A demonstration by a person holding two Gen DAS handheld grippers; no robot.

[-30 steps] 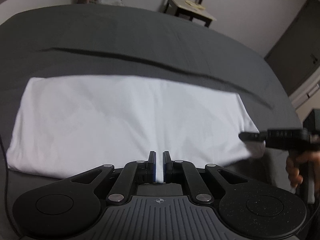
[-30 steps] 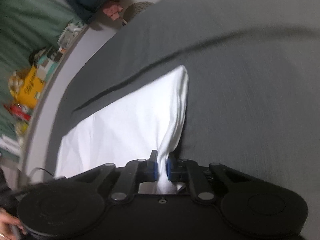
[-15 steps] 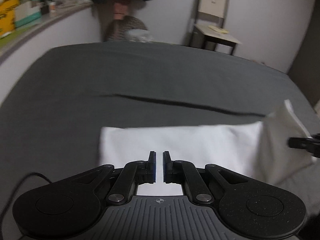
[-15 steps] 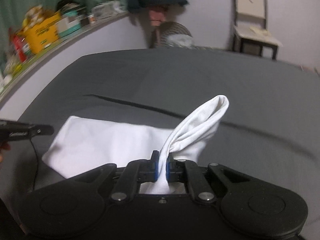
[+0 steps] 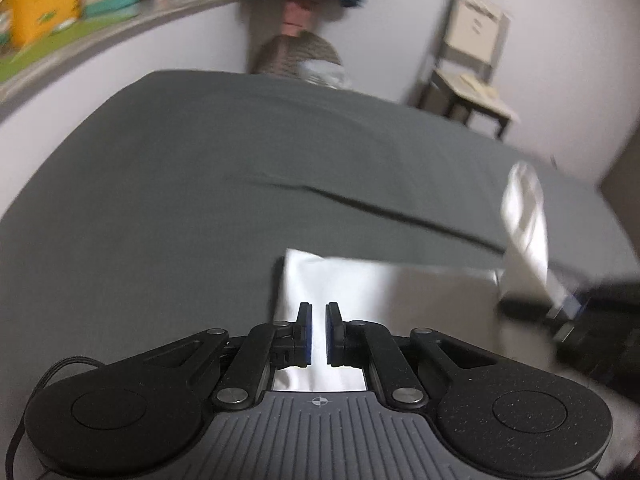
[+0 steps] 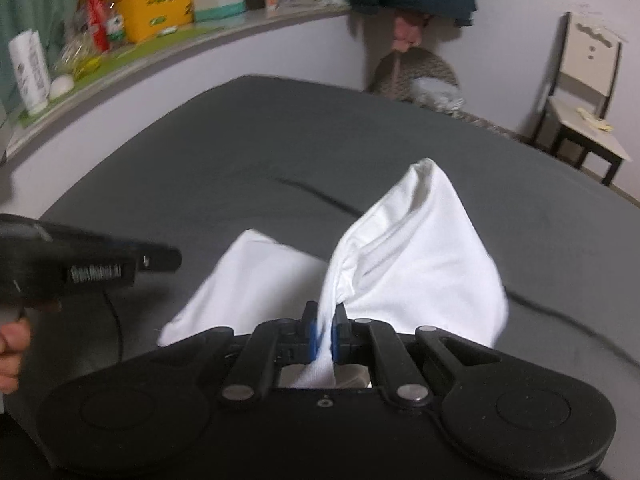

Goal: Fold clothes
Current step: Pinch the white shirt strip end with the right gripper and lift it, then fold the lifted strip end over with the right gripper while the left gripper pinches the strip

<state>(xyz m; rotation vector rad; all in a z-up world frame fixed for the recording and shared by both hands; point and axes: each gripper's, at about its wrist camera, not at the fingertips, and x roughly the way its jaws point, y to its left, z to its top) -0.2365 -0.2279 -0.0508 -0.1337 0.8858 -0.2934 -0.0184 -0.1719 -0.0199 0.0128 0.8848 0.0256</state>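
A white garment (image 5: 384, 292) lies folded on the dark grey bed (image 5: 200, 184). In the left wrist view my left gripper (image 5: 319, 334) hovers over its left end, fingers nearly together with nothing held. From the right wrist view, the left gripper (image 6: 160, 258) hangs clear of the cloth, to its left. My right gripper (image 6: 325, 334) is shut on the garment's (image 6: 416, 248) right end and lifts it into a raised peak. The left wrist view shows that lifted end (image 5: 524, 220) rising above the right gripper (image 5: 568, 304), blurred.
A long crease (image 6: 320, 196) runs across the bed sheet behind the garment. A ledge (image 6: 120, 52) with boxes and packets lines the wall at the left. A chair (image 6: 580, 112) and a basket (image 6: 416, 76) stand beyond the bed. A hand (image 6: 12, 348) grips the left tool.
The right gripper has carried the garment's right end up and leftward over the rest. The left gripper has moved toward the garment's left end, and the visible flat cloth is shorter.
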